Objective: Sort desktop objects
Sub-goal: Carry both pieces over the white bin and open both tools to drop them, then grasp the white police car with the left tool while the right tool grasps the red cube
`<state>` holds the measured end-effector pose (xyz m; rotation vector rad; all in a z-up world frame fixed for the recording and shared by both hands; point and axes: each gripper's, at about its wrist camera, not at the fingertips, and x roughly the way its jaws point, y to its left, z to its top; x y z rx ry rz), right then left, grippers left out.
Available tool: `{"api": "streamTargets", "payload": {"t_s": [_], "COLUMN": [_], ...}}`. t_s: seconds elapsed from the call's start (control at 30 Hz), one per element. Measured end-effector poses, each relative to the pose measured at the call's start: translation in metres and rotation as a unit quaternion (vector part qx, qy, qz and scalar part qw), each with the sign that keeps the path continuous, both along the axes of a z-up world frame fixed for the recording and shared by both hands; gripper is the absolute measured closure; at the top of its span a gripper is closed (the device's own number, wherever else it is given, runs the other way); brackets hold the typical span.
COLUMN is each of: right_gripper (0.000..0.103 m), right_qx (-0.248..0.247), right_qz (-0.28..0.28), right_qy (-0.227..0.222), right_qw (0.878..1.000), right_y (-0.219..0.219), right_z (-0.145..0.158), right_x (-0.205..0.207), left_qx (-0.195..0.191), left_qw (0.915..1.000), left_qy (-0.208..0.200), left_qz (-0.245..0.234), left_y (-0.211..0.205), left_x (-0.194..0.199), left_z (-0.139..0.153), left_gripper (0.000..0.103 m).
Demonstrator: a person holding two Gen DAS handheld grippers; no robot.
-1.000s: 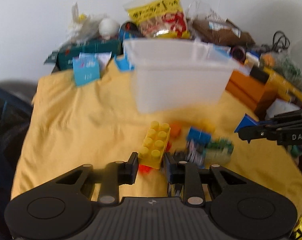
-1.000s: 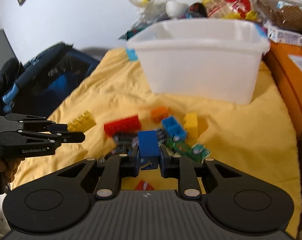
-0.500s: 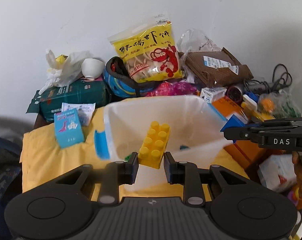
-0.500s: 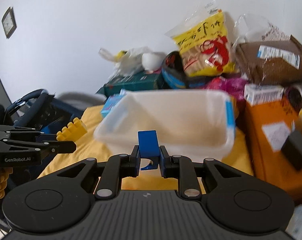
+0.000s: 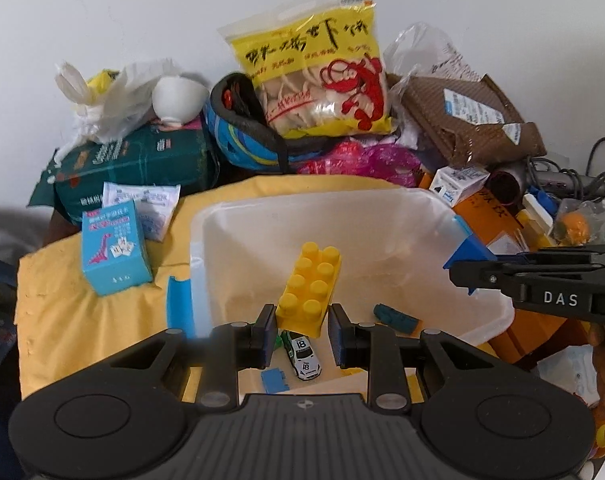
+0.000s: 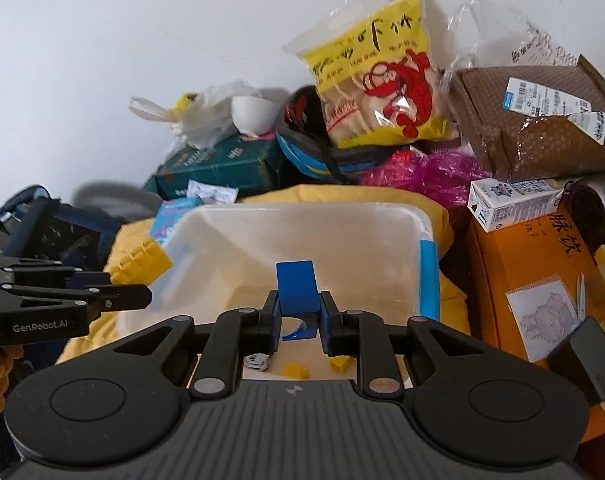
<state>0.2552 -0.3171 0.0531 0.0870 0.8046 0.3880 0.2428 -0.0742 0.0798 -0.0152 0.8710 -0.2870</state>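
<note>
My left gripper is shut on a yellow studded brick and holds it over the white plastic bin. In the bin lie a white toy car, a teal toy car and a small blue piece. My right gripper is shut on a blue block, also above the bin. In the left wrist view the right gripper and its blue block reach in over the bin's right rim. In the right wrist view the left gripper holds the yellow brick at the bin's left rim.
The bin stands on a yellow cloth. Behind it is clutter: a yellow snack bag, a brown parcel, a green box, a blue card box. An orange box stands right of the bin.
Both grippers have lifted their bricks from the cloth and moved forward over the bin. The view now looks down into the bin, with the toy cars visible inside.
</note>
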Motion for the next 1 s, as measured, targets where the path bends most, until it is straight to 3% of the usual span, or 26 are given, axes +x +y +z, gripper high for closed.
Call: {"api": "streamTargets", "payload": {"t_s": [0.13,0.27,0.4,0.6,0.83,1.0], "right_gripper": [0.079,0.059,0.059,0.059,0.059,0.059], "right_qx": [-0.006,-0.010,-0.022,0.009,-0.011,-0.030], "right_qz": [-0.007,-0.015,-0.005,0.034,0.083,0.088], "right_qy": [0.022,0.018,-0.002,-0.030,0.005,0.042], "right_qw": [1.000,1.000,1.000,0.999,0.997,0.995], "right_y": [0.002,0.004,0.006,0.005,0.023,0.034], "right_z": [-0.010,-0.014,-0.015,-0.022,-0.075,-0.109], "right_x": [0.015,0.021,0.010,-0.065,-0.169,-0.202], "left_qx": [0.013,0.018,0.015,0.022,0.029,0.025], "left_qw": [0.9998,0.9996,0.9992,0.9977,0.9994,0.9987], "left_qy": [0.011,0.000,-0.033,-0.064,-0.008,0.021], "left_qz": [0.014,0.021,0.018,-0.013,-0.015,-0.039], "left_y": [0.000,0.010,0.026,0.049,0.062,0.053], "left_x": [0.007,0.000,-0.031,-0.131,-0.232,-0.274], "left_z": [-0.008,-0.010,-0.007,-0.031,-0.090,-0.122], "left_gripper": [0.062,0.058,0.053,0.045,0.045,0.045]}}
